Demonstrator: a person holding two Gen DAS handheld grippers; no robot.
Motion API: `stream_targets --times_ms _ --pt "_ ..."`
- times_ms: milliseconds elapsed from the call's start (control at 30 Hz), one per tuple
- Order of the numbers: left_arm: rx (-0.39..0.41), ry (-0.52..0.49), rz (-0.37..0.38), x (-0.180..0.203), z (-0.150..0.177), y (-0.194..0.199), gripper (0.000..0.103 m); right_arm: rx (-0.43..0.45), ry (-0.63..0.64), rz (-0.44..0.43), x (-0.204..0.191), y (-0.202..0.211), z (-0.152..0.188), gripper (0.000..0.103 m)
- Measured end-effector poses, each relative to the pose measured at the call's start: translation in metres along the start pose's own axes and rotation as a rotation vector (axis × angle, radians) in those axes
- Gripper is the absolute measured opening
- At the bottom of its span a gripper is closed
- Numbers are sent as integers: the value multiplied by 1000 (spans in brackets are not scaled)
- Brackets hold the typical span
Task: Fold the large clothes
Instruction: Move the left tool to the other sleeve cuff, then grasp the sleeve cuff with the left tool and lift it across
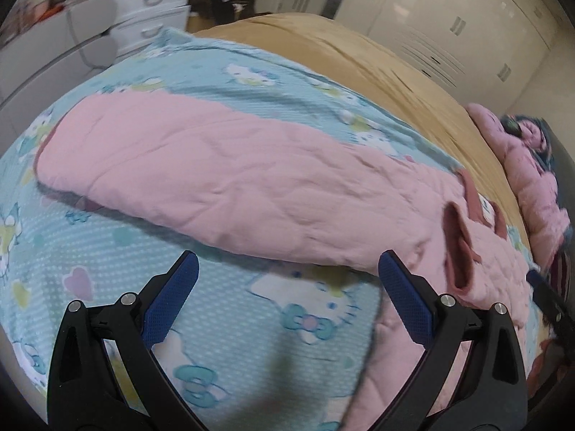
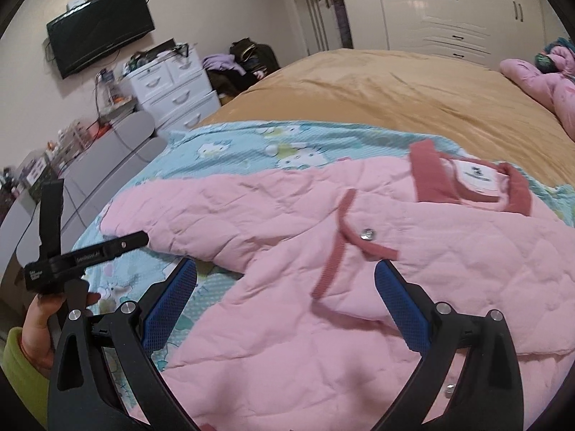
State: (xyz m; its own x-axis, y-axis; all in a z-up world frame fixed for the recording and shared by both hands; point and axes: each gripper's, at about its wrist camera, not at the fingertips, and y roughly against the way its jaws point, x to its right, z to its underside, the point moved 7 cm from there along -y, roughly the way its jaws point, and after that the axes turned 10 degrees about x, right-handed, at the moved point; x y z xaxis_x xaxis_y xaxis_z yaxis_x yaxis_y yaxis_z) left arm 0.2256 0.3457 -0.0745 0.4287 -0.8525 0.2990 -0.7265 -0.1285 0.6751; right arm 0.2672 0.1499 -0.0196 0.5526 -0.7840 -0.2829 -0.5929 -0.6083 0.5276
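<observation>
At the far left a black television [image 2: 100, 25] hangs on the wall, with a white chest of drawers [image 2: 176, 89] to its right; nearer, a hand [image 2: 39, 327] in a yellow-green sleeve [image 2: 21, 373] grips the left gripper [image 1: 287, 273], whose blue pads [image 1: 169, 301] stand wide apart over the cartoon-printed blue sheet [image 1: 107, 251], clasping nothing. The pink quilted jacket [image 2: 287, 251] lies flat on that sheet, on the near part of the bed; its sleeve [image 1: 201, 165] stretches out to the left, and its body spreads to the right, with the dark pink collar [image 2: 467, 186] and label at the far side and a silver snap [image 2: 366, 233] beside the ribbed front trim. The right gripper [image 2: 285, 276] hovers over the jacket's near middle, jaws spread wide, empty; beyond lies the tan bedspread [image 2: 377, 89], and at the far right a second pink garment [image 2: 546, 75] sits bunched before the white wardrobe [image 2: 449, 3].
</observation>
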Motion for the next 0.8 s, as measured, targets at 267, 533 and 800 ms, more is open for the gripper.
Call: stream_targets --times_ms 267,533,800 --pt "6 100 -75 -60 -9 -16 94 -35 20 -29 -23 -23 6 99" --pt "14 239 -95 -111 -17 -40 94 -66 44 -49 -41 -41 10 99" --pt "84 410 -112 -149 -48 -58 89 -77 46 -36 -34 -39 13 99"
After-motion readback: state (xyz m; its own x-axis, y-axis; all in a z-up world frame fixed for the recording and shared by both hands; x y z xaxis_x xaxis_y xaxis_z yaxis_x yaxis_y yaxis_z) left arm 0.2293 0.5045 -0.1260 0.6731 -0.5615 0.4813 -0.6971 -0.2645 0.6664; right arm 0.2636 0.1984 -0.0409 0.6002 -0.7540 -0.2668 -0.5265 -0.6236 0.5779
